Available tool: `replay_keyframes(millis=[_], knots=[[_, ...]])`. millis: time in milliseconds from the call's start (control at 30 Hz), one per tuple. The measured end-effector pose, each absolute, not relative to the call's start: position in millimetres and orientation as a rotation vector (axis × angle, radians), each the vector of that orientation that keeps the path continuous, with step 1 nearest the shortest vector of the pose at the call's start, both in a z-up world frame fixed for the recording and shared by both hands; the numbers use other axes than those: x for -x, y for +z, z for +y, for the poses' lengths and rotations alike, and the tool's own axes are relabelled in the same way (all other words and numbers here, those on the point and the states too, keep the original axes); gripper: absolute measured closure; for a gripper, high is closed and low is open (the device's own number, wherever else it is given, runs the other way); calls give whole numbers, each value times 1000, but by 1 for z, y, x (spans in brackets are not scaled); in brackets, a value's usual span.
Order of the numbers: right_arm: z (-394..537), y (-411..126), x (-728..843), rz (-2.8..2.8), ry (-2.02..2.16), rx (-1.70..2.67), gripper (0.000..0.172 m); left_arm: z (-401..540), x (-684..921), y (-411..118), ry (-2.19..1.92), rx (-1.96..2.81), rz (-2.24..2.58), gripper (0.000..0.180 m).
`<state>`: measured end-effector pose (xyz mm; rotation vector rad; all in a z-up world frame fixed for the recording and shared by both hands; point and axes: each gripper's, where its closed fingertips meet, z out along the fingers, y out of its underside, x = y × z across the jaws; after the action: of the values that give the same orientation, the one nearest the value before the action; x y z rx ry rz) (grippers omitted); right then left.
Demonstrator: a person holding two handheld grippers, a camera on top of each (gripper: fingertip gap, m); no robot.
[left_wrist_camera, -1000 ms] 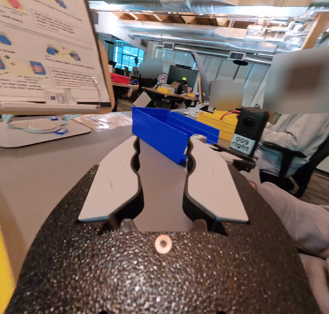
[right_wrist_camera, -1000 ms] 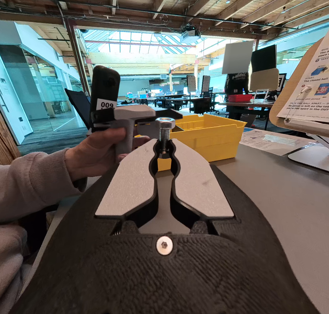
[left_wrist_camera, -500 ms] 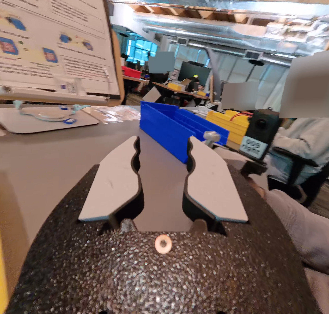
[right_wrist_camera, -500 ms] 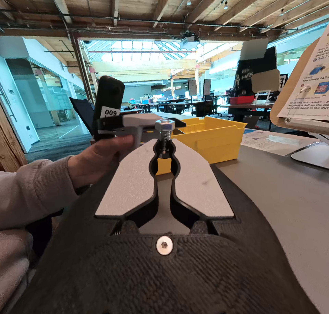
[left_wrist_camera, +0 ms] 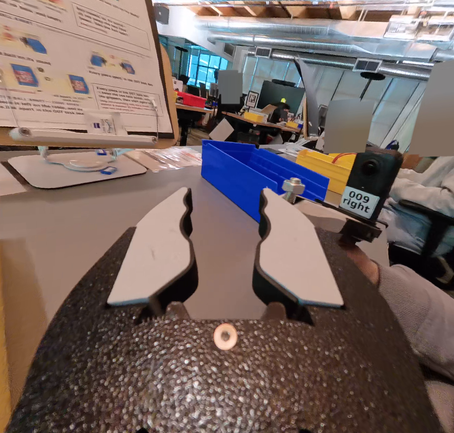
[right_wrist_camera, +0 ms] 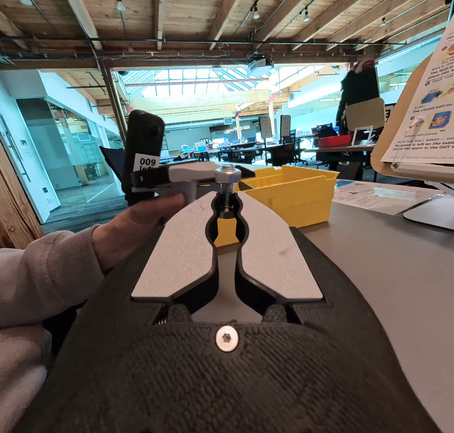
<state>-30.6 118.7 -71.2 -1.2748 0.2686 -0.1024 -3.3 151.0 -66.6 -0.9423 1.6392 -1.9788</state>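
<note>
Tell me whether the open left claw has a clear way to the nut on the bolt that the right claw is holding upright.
Probably yes. The left claw stands open and bare, beside the nut, which sits above the right claw clamping the bolt. Nothing lies between them.

Bright, even daylight fills both views. In the right wrist view it comes from a skylight (right_wrist_camera: 196, 82) that is washed out to glare, with small ceiling bulbs (right_wrist_camera: 120, 5) lit. Shadows on the table (right_wrist_camera: 368, 261) are soft. Wide-angle distortion bends the edges. The instruction sheet (left_wrist_camera: 73, 52) is blurred in the left wrist view, as is the nearest foreground.
</note>
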Motion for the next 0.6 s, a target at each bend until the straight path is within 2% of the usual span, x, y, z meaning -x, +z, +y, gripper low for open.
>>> replay_keyframes(millis=[400,500,600], knots=[[107,-65,16,400,-132,1336,163,154,27,-55,-2056,860,1659,124],[75,-56,0,512,-288,1494,163,169,34,-51,-2035,854,1646,124],[6,-51,-25,649,-568,1691,163,183,42,-48,-1980,850,1654,125]])
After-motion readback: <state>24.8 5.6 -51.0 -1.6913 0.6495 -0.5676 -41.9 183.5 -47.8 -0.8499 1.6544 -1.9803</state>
